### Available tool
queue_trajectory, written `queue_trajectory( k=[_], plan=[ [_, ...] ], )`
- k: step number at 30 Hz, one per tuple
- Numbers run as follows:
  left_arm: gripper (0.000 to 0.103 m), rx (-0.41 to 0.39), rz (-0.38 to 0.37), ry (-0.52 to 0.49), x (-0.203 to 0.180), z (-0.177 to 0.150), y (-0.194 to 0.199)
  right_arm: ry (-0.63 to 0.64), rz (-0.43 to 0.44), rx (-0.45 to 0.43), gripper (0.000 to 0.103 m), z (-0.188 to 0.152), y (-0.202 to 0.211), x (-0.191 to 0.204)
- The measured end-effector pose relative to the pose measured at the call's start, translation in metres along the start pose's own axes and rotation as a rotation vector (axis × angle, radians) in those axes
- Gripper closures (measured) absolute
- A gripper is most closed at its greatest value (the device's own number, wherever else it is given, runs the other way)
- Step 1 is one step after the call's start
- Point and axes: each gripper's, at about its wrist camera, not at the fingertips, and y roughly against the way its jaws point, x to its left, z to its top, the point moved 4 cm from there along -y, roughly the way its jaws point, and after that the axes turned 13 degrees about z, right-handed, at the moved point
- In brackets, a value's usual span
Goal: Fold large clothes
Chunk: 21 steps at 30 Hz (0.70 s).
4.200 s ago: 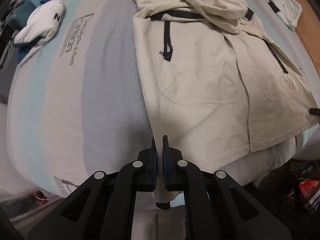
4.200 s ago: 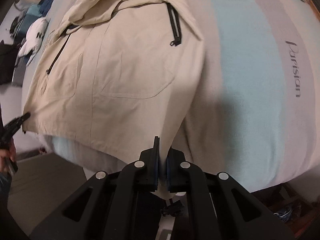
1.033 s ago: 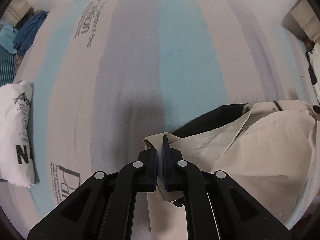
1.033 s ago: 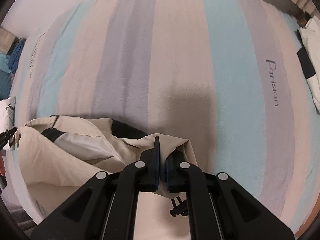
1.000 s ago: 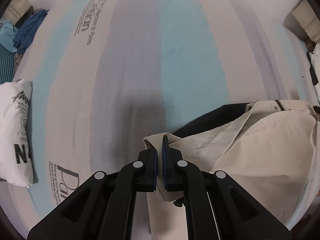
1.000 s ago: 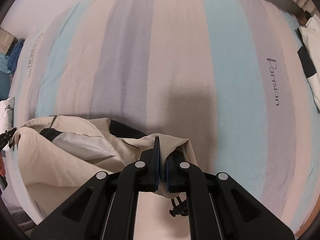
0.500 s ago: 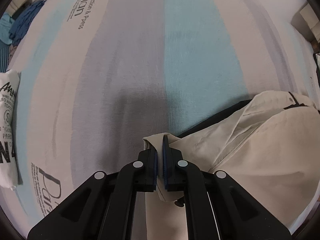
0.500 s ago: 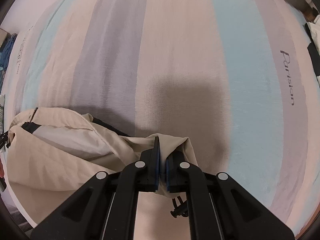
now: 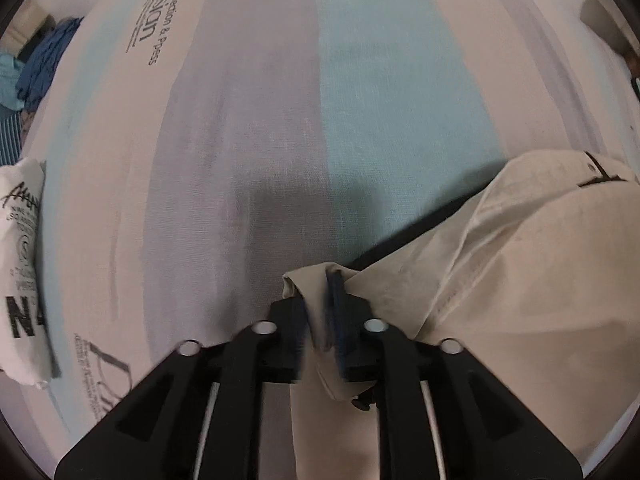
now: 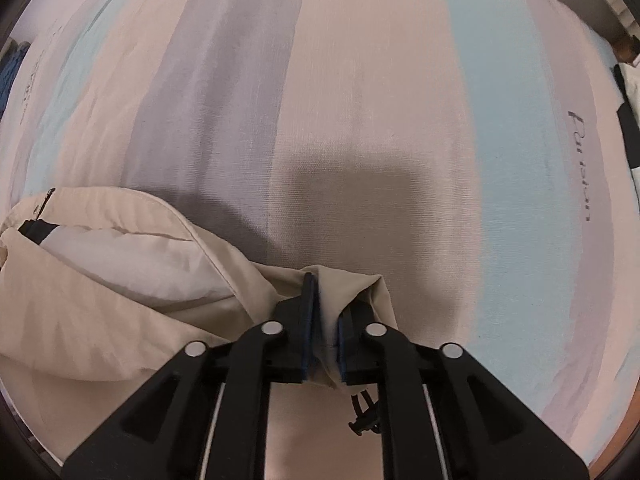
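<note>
A beige jacket (image 9: 512,280) with black trim lies folded over on the striped bedsheet (image 9: 280,120). In the left wrist view my left gripper (image 9: 320,304) has its jaws slightly parted with the jacket's hem corner still between them; the fingers are motion-blurred. In the right wrist view the jacket (image 10: 100,280) bunches to the left, and my right gripper (image 10: 324,312) has jaws slightly parted around the other hem corner. Both corners rest low on the sheet.
A folded white printed garment (image 9: 20,260) lies at the left edge of the bed. Blue clothes (image 9: 40,64) are piled at the far left. A white and black garment (image 10: 630,92) lies at the right. The sheet (image 10: 360,100) stretches ahead.
Both grippers carried the hem forward over the jacket, then lowered toward the sheet. In the last half second both pairs of jaws have parted slightly on the cloth.
</note>
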Motion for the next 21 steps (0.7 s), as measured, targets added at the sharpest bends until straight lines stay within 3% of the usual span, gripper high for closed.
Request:
queue_trajectory(
  k=[2,3,9,12,13,21],
  plan=[
    [0.022,-0.044,-0.003,0.048,0.010,0.000,0.016,0.010,0.002,-0.030,0.076,-0.009,0.013,0.012],
    [0.019,-0.069,-0.010,0.070,0.016,0.000,0.025,0.018,-0.001,-0.043,0.073,-0.011,0.018,0.015],
    [0.013,-0.132,-0.023,0.058,0.017,-0.005,0.066,0.046,0.030,-0.125,0.050,-0.022,0.050,0.032],
    [0.010,-0.155,-0.049,0.044,0.007,-0.010,0.084,0.033,0.063,-0.177,0.025,-0.026,0.067,0.035],
    [0.010,-0.160,-0.058,0.040,0.007,-0.012,0.085,0.036,0.072,-0.210,0.012,-0.026,0.075,0.037],
    [0.008,-0.202,-0.148,0.007,-0.049,-0.011,0.121,0.087,0.138,-0.300,0.009,-0.028,0.116,0.060]
  ],
)
